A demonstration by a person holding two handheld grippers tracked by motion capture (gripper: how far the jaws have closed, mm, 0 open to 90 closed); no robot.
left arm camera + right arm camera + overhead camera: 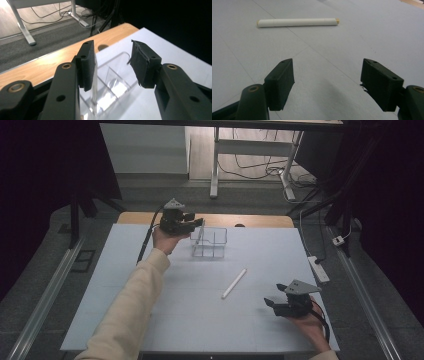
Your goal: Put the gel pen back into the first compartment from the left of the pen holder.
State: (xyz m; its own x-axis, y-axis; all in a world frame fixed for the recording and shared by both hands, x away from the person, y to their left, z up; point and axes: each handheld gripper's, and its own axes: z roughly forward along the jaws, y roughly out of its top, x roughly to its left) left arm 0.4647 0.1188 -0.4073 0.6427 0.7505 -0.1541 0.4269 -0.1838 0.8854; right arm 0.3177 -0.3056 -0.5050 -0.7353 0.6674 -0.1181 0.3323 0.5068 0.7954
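tools: 2, left (199, 226), right (274, 294) | clear box (209, 241): 1 | white stick (234, 283): 1

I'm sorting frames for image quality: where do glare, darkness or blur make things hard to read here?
High view: dim, with both side edges nearly black; the clear organizer reads only as faint outlines. Left gripper view: the same organizer gives bright reflections, and the near jaws look soft. Right gripper view: even light, the white stick is sharp, with a soft shadow on the white table between the jaws.
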